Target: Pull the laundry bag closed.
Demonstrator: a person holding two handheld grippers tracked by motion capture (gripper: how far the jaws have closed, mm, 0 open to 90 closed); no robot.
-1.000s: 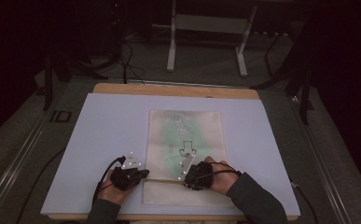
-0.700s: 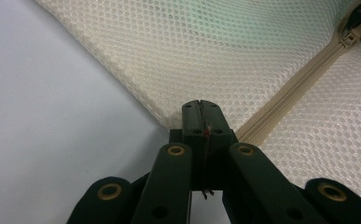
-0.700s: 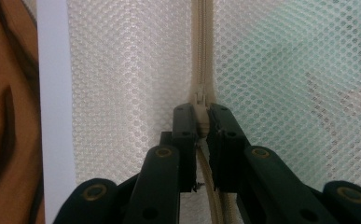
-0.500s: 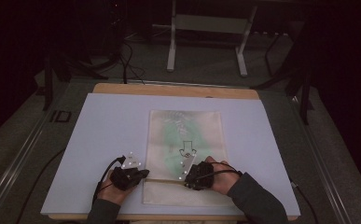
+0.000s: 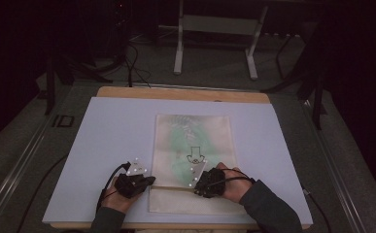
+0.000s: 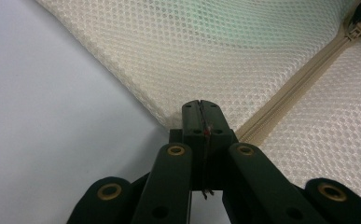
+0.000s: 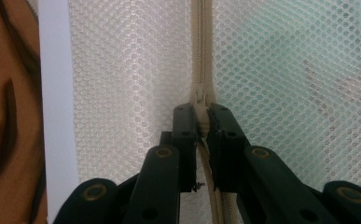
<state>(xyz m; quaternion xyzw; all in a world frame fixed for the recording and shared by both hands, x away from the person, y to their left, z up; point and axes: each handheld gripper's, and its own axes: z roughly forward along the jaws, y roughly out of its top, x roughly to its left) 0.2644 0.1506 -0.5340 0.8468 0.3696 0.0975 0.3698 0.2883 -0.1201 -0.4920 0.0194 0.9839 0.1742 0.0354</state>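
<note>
A cream mesh zip bag (image 5: 193, 141) with something green inside lies flat on a white board (image 5: 112, 141). Its zipper (image 5: 176, 186) runs across near the front end. My left gripper (image 5: 149, 180) is shut on the bag's left edge, at the zipper's end (image 6: 201, 109). My right gripper (image 5: 198, 184) is shut on the zipper pull (image 7: 200, 112), with the zipper tape (image 7: 199, 46) running straight ahead of it. In the left gripper view the mesh (image 6: 215, 56) and zipper (image 6: 299, 77) stretch away to the pull (image 6: 357, 30) at the top right.
The board rests on a wooden table (image 5: 176, 93); its front edge lies just behind the hands. The wood (image 7: 5, 93) and a strip of board (image 7: 54, 93) run beside the bag's end. A metal stand (image 5: 214, 43) and cables (image 5: 132, 63) are on the floor beyond.
</note>
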